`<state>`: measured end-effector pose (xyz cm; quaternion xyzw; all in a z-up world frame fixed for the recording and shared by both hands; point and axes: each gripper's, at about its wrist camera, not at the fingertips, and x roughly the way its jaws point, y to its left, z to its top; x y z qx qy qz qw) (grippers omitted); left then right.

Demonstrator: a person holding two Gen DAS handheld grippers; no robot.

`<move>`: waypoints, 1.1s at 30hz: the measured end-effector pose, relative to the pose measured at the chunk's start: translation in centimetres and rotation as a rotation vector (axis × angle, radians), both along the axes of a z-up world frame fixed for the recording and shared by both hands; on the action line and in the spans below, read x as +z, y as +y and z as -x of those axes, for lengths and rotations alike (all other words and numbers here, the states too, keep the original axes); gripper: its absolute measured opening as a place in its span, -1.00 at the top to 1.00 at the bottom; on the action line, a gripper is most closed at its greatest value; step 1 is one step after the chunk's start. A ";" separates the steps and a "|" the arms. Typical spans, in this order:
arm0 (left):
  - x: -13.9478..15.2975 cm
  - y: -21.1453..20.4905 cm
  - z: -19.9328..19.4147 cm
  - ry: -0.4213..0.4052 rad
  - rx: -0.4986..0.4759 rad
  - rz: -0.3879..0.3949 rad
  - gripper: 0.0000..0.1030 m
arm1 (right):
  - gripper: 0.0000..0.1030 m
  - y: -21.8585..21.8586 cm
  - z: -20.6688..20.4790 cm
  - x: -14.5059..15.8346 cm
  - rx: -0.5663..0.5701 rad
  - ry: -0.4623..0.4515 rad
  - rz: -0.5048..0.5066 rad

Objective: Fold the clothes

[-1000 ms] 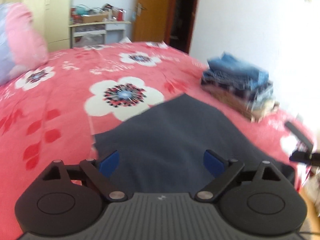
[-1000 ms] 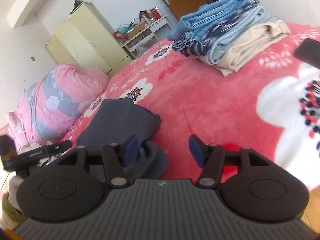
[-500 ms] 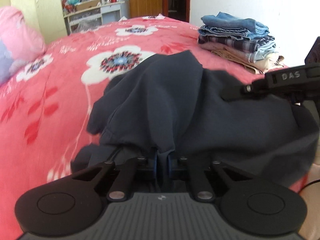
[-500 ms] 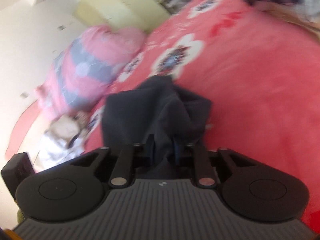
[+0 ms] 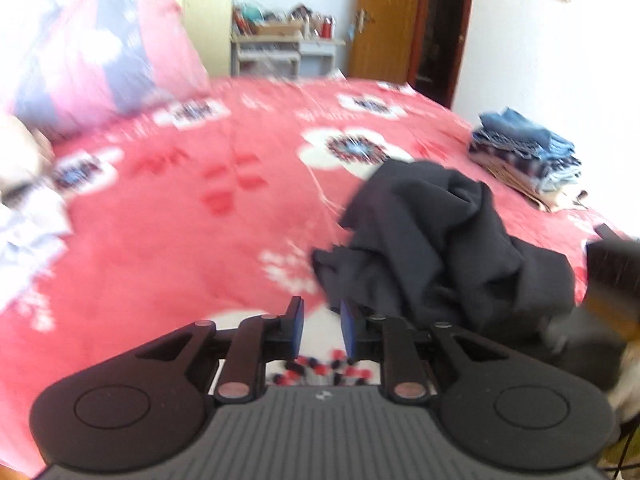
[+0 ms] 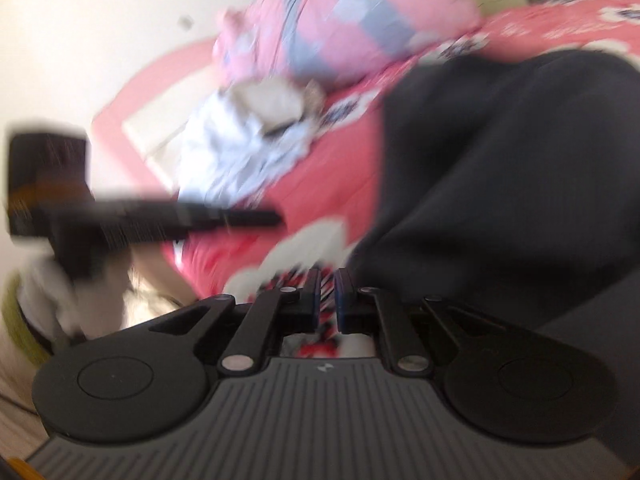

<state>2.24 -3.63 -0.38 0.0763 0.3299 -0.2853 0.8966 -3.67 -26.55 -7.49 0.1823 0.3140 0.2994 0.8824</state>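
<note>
The dark garment lies crumpled right of both narrowly parted, empty tongs, left and right, on the red floral bed.

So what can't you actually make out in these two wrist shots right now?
- Dark garment, left wrist view: its lower right end is cut off by the right gripper's blurred body.
- Dark garment, right wrist view: motion blur smears its folds, and the frame edge crops it.
- White clothes pile, right wrist view: too blurred to tell pieces apart.
- Folded stack: item count unclear.
</note>
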 end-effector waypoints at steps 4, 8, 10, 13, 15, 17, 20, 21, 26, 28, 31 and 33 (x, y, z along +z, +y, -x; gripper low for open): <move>1.9 -1.2 0.5 -0.072 -0.050 0.000 0.07 | 0.88 3.8 0.6 -1.2 0.052 0.009 0.093; 3.0 -5.6 0.0 -0.102 -0.157 0.021 -0.11 | 0.84 1.8 2.2 -0.2 -0.025 -0.014 0.054; 3.3 -8.8 -0.4 -0.112 -0.224 0.027 -0.19 | 0.82 -1.3 3.7 0.7 -0.103 -0.025 0.021; 3.0 -13.6 -0.9 -0.133 -0.320 0.015 -0.30 | 0.69 -7.5 6.7 2.2 -0.233 -0.053 -0.012; 2.1 -16.5 -1.5 -0.124 -0.367 0.000 -0.31 | 0.40 -11.4 8.9 3.5 -0.345 -0.092 -0.030; 0.6 -19.2 -2.5 -0.088 -0.388 -0.036 -0.30 | 0.21 -15.4 10.6 4.4 -0.457 -0.122 -0.068; -2.5 -22.0 -4.1 -0.043 -0.346 -0.127 -0.17 | 0.16 -19.6 9.7 4.2 -0.609 -0.082 -0.106; -3.6 -22.5 -4.7 -0.025 -0.309 -0.164 -0.09 | 0.16 -20.5 8.9 3.8 -0.645 -0.054 -0.095; -6.6 -20.2 -7.7 0.092 -0.145 -0.207 -0.01 | 0.16 -21.9 3.0 -0.3 -0.667 0.053 -0.165; -6.7 -18.4 -8.7 0.126 -0.120 -0.180 0.00 | 0.16 -21.3 0.7 -2.2 -0.643 0.110 -0.196; -6.6 -16.4 -9.7 0.172 -0.094 -0.129 0.04 | 0.26 -20.5 -0.8 -3.7 -0.603 0.157 -0.227; -6.4 -15.2 -10.1 0.193 -0.076 -0.101 0.04 | 0.87 -19.6 -0.8 -3.8 -0.575 0.155 -0.265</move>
